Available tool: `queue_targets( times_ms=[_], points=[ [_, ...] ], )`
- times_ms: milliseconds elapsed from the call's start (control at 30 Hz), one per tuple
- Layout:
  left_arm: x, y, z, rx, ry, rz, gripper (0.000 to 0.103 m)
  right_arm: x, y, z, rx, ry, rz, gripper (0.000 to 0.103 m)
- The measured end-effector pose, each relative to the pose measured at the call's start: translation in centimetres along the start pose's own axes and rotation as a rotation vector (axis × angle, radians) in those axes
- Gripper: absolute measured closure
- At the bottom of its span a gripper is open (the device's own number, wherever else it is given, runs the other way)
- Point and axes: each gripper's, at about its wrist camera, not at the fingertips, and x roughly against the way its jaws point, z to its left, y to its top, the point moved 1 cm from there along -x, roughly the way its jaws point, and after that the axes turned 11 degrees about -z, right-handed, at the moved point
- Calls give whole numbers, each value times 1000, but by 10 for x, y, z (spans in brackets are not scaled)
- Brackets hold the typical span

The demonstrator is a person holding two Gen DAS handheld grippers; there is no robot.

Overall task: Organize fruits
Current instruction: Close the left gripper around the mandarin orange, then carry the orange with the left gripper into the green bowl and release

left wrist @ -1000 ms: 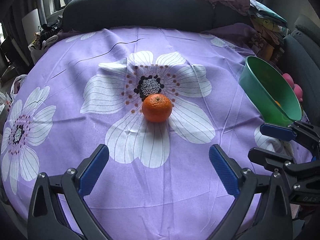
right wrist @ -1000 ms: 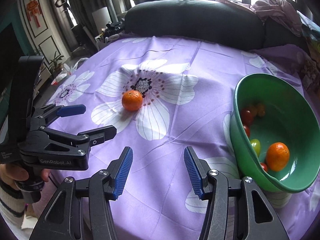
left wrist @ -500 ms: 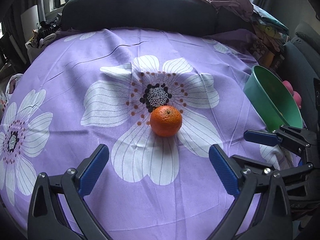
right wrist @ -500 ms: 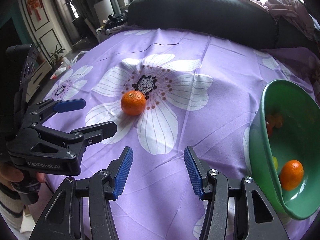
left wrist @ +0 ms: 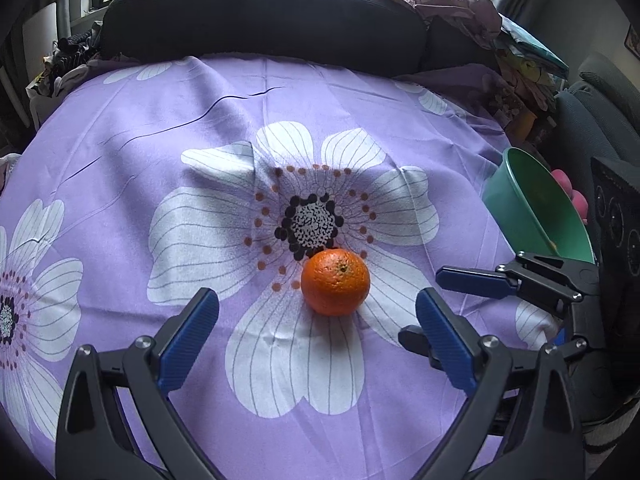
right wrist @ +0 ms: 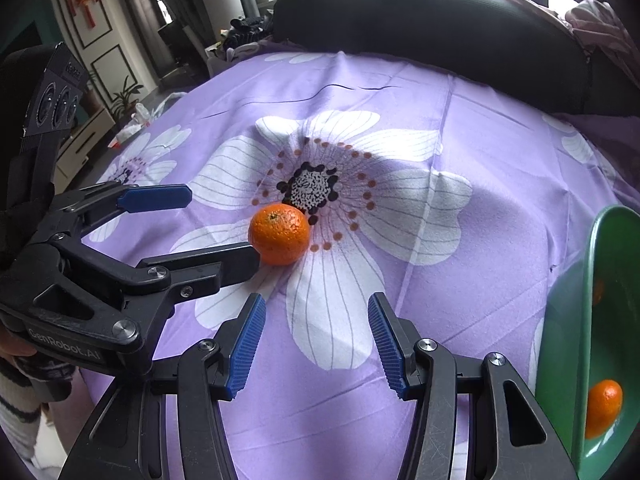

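An orange mandarin (left wrist: 335, 282) lies on the purple flowered cloth (left wrist: 200, 112), just below the big flower's dark centre; it also shows in the right wrist view (right wrist: 279, 234). My left gripper (left wrist: 316, 338) is open and empty, its jaws wide, just short of the mandarin. In the right wrist view the left gripper (right wrist: 208, 226) has one finger close beside the fruit. My right gripper (right wrist: 316, 344) is open and empty, a little behind the mandarin. A green bowl (left wrist: 520, 204) stands at the right; in the right wrist view the green bowl (right wrist: 568, 340) holds another mandarin (right wrist: 603, 408).
A dark sofa back (left wrist: 260, 12) runs along the far edge of the cloth. Piled fabrics and clutter (left wrist: 500, 40) sit at the back right. A pink object (left wrist: 572, 196) lies behind the bowl. The right gripper (left wrist: 472, 308) reaches in from the right in the left wrist view.
Both grippers have moved forward toward the mandarin, which now looks nearer in both views. The bowl has slid toward the right edge of both views. Both grippers stay open.
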Motion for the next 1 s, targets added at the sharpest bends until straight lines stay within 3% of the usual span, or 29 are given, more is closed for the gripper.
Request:
queue_targets(
  times_ms=[233, 533, 633, 700, 1000],
  points=[
    [-14, 4, 3, 35, -56, 35, 21, -20, 11, 1, 7, 43, 0, 49],
    [-26, 6, 10, 67, -52, 55, 35, -36, 16, 6, 27, 113, 12, 49],
    [-28, 6, 9, 72, -82, 68, 51, -41, 18, 10, 31, 130, 11, 49],
    [-30, 5, 8, 77, -87, 73, 59, -44, 18, 13, 32, 145, 15, 57],
    [-27, 7, 1, 60, -88, 62, 60, -40, 16, 11, 19, 139, -2, 59]
  ],
)
